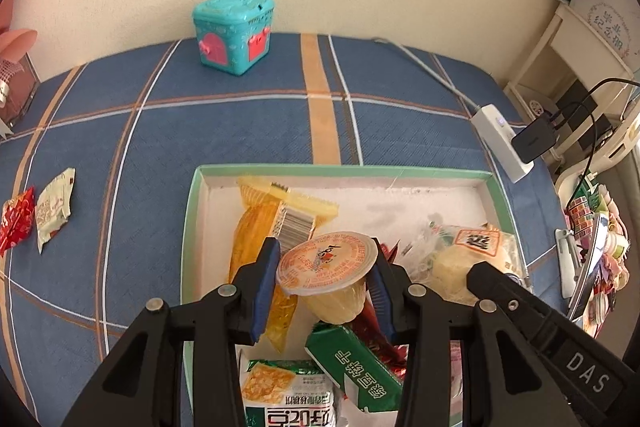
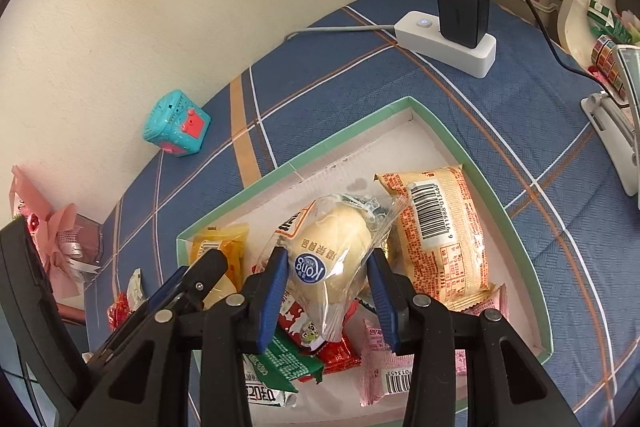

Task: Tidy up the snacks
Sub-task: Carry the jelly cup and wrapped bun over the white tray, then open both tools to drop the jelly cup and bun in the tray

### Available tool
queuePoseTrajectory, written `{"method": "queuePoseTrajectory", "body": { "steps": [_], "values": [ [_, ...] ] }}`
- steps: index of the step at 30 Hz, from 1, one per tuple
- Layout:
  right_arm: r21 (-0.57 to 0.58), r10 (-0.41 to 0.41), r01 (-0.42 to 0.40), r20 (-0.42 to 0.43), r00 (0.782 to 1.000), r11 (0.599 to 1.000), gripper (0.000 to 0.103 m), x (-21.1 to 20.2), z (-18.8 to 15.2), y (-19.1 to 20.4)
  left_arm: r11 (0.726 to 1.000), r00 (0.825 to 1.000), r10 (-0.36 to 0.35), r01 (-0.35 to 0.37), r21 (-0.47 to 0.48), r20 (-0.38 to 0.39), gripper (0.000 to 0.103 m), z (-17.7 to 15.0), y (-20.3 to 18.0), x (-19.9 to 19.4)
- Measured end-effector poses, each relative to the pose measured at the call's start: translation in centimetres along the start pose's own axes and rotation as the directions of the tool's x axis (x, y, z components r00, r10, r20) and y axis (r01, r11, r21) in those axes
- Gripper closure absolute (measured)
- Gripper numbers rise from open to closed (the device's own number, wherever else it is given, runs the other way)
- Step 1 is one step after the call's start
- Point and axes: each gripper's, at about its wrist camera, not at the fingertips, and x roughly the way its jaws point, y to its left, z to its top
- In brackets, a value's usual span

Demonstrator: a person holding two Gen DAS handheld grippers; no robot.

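Snacks mostly sit in the green-rimmed box point(image 1: 192, 227) already, so you are well along by the look of it: a yellow packet point(image 1: 256, 243), a green packet point(image 1: 352, 367), a white and green packet point(image 1: 288, 399), red wrappers and, in the right wrist view, an orange packet point(image 2: 440, 239) against the box's right wall and a pink packet point(image 2: 384, 367) near its front edge. Your left gripper point(image 1: 324, 279) has its blue pads on either side of a jelly cup point(image 1: 328, 267) and appears to be gripping it, over the middle of the box; whether the cup rests on the pile or hangs just above it, you cannot tell from here. Your right gripper point(image 2: 328, 279) is closed on a bun in clear wrap point(image 2: 332, 259), also over the box, towards its right side.

Two small items are left outside: a red wrapper point(image 1: 16, 223) and a pale sachet point(image 1: 54, 207) lie side by side near the left edge of the blue checked tablecloth point(image 1: 240, 131), well apart from the box.

The cup is soft clear plastic with yellow jelly and an orange printed foil lid, tilted towards the camera. The bun is pale and round, its film crinkled and loose at both ends.
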Motion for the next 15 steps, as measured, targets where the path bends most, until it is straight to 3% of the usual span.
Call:
{"method": "queuePoseTrajectory", "body": {
  "steps": [8, 15],
  "values": [
    [-0.052, -0.064, 0.063, -0.011, 0.998, 0.997, 0.058, -0.2, -0.5, 0.7, 1.0, 1.0, -0.014, 0.013, -0.013, -0.027, 0.056, -0.2, 0.6, -0.6],
    [-0.1, -0.119, 0.117, -0.006, 0.993, 0.988, 0.039, -0.6, -0.7, 1.3, 0.999, 0.998, -0.005, 0.003, -0.034, -0.064, 0.05, -0.4, 1.4, -1.3]
  ]
}}
